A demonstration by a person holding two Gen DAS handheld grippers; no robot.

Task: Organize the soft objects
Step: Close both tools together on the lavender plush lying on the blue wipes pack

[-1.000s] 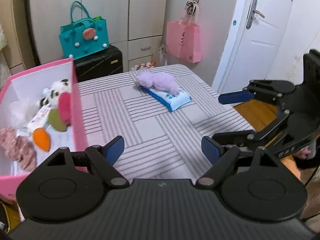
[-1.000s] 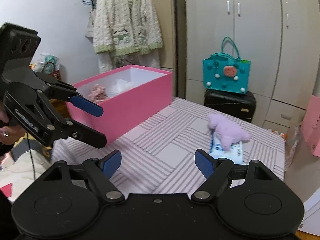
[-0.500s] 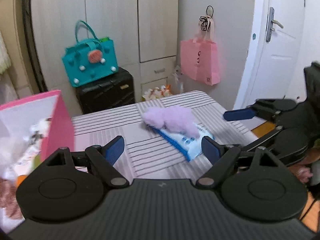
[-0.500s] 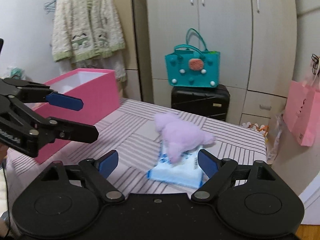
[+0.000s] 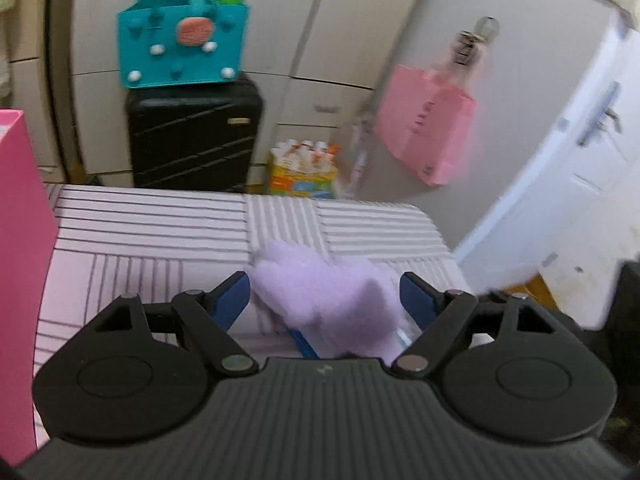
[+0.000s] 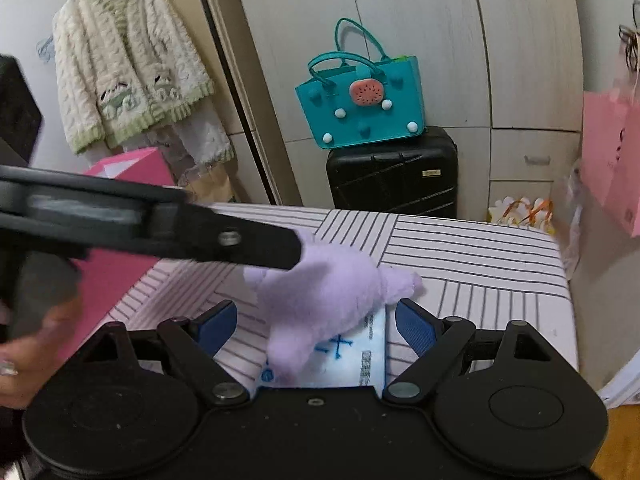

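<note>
A fluffy purple plush (image 5: pixel 332 292) lies on a blue-and-white tissue pack (image 6: pixel 356 356) on the striped table (image 5: pixel 152 232). My left gripper (image 5: pixel 325 300) is open, its blue pads on either side of the plush. It also shows in the right wrist view (image 6: pixel 296 248), reaching in from the left with its tip against the plush (image 6: pixel 324 300). My right gripper (image 6: pixel 316 322) is open, its pads on either side of the plush and pack. The pink box (image 5: pixel 20 272) stands at the table's left.
Behind the table stand a black suitcase (image 5: pixel 192 136) with a teal bag (image 5: pixel 180 44) on top, white cupboards, and a pink bag (image 5: pixel 428 136) hanging by the door. A knitted cardigan (image 6: pixel 128 80) hangs at the back left. A drink pack (image 5: pixel 304 172) sits on the floor.
Both grippers have moved forward to the purple plush and now straddle it. The pink box has slid to the left edge of the left wrist view.
</note>
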